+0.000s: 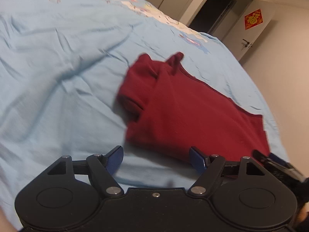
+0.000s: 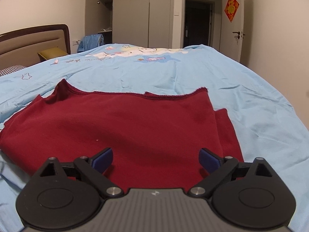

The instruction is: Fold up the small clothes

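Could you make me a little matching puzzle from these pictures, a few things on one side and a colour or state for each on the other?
Things:
1. garment
2. bed cover
3. door ornament
4. left tongs

Descriptions:
A. light blue with cartoon prints
B. open, nothing between the pads
C. dark red, lying partly folded on the bed
D. red and gold diamond hung on the door

Pairs: 1-C, 2-A, 3-D, 4-B

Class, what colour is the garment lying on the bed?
Dark red; the garment shows best in the right wrist view, on the light blue bed.
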`<state>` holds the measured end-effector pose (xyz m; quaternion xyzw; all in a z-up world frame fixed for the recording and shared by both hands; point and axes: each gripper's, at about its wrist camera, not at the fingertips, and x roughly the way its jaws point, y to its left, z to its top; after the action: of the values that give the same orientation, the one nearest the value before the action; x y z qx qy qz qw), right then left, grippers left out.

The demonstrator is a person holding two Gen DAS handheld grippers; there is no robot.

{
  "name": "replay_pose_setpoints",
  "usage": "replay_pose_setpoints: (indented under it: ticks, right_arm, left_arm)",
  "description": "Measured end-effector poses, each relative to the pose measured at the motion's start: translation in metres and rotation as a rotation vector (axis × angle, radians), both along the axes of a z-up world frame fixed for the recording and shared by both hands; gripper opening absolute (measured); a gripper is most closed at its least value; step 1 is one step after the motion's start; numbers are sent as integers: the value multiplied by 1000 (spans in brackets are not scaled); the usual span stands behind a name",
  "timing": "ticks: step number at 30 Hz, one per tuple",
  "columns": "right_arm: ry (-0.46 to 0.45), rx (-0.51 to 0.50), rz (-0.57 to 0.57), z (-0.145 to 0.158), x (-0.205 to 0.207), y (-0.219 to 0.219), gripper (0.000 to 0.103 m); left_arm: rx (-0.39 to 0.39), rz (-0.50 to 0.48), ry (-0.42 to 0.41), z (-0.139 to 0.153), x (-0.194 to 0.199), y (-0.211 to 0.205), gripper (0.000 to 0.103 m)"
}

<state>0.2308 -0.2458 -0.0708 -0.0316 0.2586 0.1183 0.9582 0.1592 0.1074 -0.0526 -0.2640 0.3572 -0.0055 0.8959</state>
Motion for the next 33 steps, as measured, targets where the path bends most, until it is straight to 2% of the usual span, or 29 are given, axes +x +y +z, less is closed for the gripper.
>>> replay_pose_setpoints:
  ticks: [3,9,13,18,21,24,25,33]
  right_arm:
    - [-8,-4,30,0,1,11,101]
    - [30,-7,61,-9,1,22,103]
    - [65,25,48,-18,4,20,103]
    - [57,-5,41,-24,2,26,103]
    - [38,-11,34,-27,-2,27,103]
    - [24,-12,24,-30,-4,29,103]
    - [20,-14,20,-30,-5,30,103]
    - [-25,-5,12,-37,-11,30,103]
  left_arm:
    - [-68,6,-8,-9,5,-6,80]
    - [-142,77,-62,-18,21,-2,80]
    - [-190,134,-96,-27,28,6,80]
    - [-218,197,-130,-29,34,12,80]
    - [-217,227,-133,-30,39,15,75]
    - [-187,256,-115,-30,46,17,57]
    - [-180,260,-108,-31,47,18,54]
    - [-175,257,-108,-32,46,20,52]
